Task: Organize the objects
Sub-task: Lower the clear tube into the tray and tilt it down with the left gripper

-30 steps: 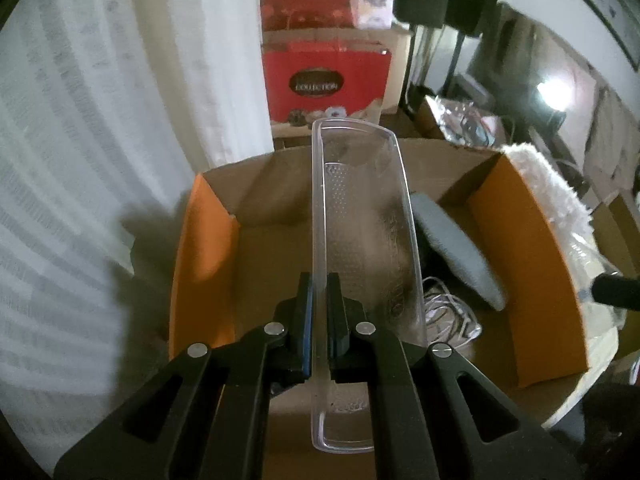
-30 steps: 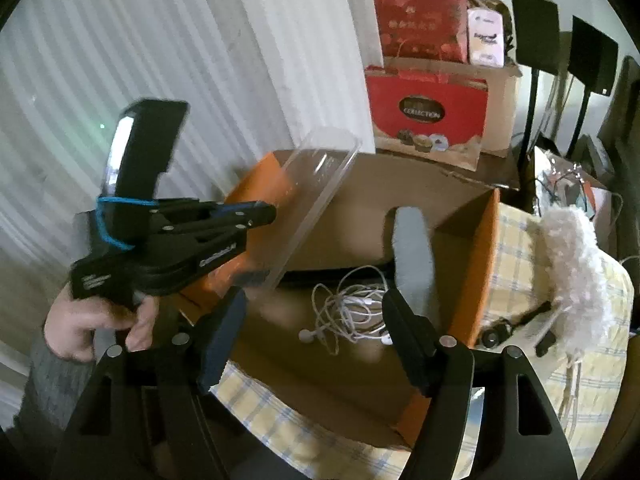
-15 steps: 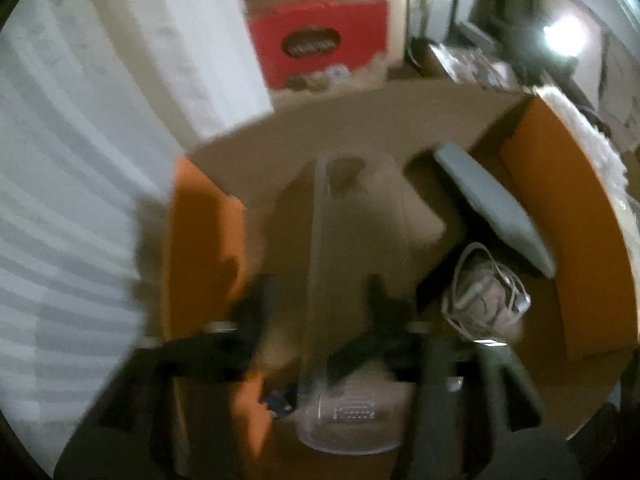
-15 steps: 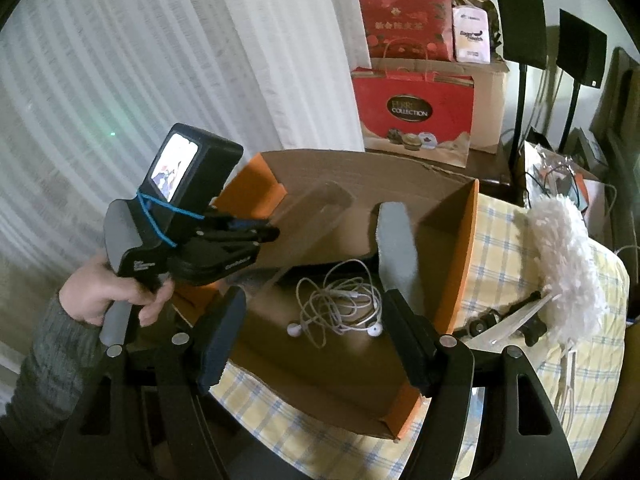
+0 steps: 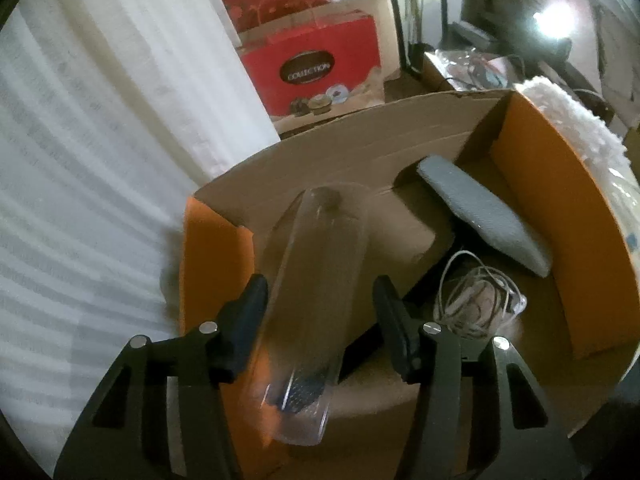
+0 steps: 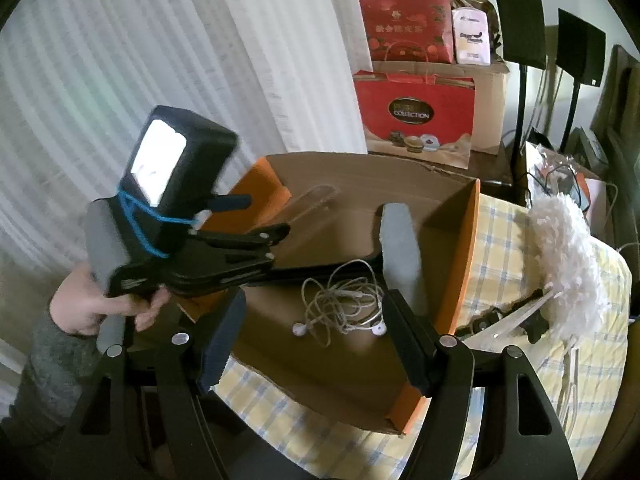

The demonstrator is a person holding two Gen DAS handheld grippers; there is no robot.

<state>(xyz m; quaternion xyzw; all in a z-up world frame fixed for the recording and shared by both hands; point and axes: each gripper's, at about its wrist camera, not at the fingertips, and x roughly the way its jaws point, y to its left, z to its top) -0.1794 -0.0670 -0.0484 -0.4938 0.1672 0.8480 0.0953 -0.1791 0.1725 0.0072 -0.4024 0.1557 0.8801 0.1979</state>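
A long clear plastic lid [image 5: 316, 312] lies slanted in the left part of the cardboard box [image 5: 360, 152] with orange flaps, its far end near the back wall. My left gripper [image 5: 320, 284] straddles the lid. Its jaws are closing, but both pads stand clear of the plastic. From the right wrist view the lid [image 6: 316, 200] shows beyond the left gripper [image 6: 276, 244], which a hand [image 6: 88, 304] holds. My right gripper [image 6: 313, 304] hangs open over the box's near side [image 6: 340, 392] with nothing between its fingers.
Inside the box lie white earphones [image 6: 344, 304] and a grey pad [image 6: 400, 248] leaning on the back wall. A white fluffy duster [image 6: 568, 256] lies on the checked tablecloth [image 6: 520, 360] right of the box. Red gift bags [image 6: 416, 112] and white curtains stand behind.
The left gripper let go of the clear lid, which dropped into the box's left side. That gripper then swung down and rolled. The right gripper stayed still.
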